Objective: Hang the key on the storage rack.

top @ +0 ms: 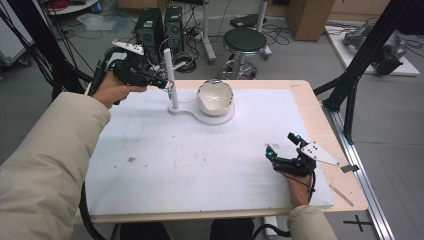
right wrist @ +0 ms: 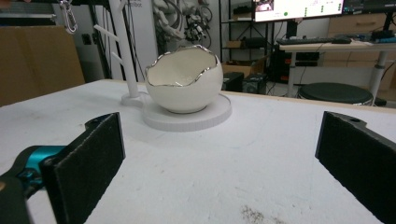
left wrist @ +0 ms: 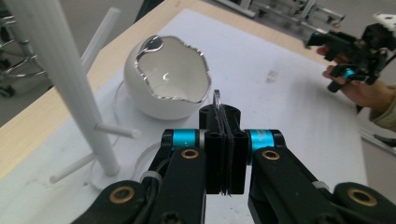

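Black jaws of the left gripper [left wrist: 224, 154] sit pressed together close to the lens in its own view, and a thin clear ring [left wrist: 217, 99] pokes up from between the pads; it looks like a small loop or clasp, though it is too slight to tell for sure. From above, this gripper [top: 161, 80] hangs over the far left corner of the table [top: 320, 130], just beside the white stand [top: 171, 75], with the person's left hand [top: 112, 90] wrapped round its grip and a pale sleeve [top: 45, 160] trailing back toward the near edge. Short pegs stick out from the stand's upright post [left wrist: 70, 88], and one peg [left wrist: 116, 130] lies just left of the closed jaws.

Right of the post, on the same white base [top: 220, 117], sits a bowl [top: 215, 97] shaped like a cracked eggshell, white with a silver rim, its mouth tilted toward the near side. The ring is near the bowl but not touching it.

Down at the near right, the right gripper [top: 282, 146] hovers low over the white mat [top: 190, 165], held in the right hand [top: 299, 185]. Its jaws stand wide apart with nothing between them, and in its own view the two pads [right wrist: 91, 163] frame the bowl [right wrist: 184, 81] across bare mat. It is well apart from the stand.
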A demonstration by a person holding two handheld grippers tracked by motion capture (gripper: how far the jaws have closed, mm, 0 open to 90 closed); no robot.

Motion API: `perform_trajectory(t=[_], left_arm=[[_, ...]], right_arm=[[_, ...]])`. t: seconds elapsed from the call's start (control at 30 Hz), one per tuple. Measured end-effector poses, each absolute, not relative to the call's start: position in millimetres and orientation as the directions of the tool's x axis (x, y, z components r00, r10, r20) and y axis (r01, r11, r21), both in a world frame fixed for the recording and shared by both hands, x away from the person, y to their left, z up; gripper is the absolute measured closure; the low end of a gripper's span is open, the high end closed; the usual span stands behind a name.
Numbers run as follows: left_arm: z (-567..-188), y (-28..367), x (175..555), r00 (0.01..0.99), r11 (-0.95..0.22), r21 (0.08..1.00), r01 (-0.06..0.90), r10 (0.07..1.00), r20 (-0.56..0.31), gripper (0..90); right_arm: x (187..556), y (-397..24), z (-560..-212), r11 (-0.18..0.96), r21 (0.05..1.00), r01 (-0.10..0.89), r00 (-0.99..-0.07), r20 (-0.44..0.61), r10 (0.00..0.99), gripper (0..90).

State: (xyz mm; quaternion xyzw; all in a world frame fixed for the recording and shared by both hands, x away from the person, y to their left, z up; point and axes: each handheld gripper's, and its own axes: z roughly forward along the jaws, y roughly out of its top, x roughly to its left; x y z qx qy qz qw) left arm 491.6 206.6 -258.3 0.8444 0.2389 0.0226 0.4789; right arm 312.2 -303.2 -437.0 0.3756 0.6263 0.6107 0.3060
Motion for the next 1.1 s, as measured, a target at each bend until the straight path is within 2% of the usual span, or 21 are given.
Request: perform_trajectory(t=[0.43,1.1], left_arm=[[-276.5,209.0,506.9,0.858,-0.416,0.802,0.429,0.464,-0.218,88.7],[-291.9,213.2,522.0,0.836,-0.403,0.79,0.463,0.495,-0.237,88.6]], right_arm=[[312.2,-306.8,-449.3,-0.04,0.993,0.112,-0.495,0.091,0.864,0.4],[309.7,-306.3,-450.7,-0.036,0.995,0.092,-0.501,0.078,0.862,0.4]])
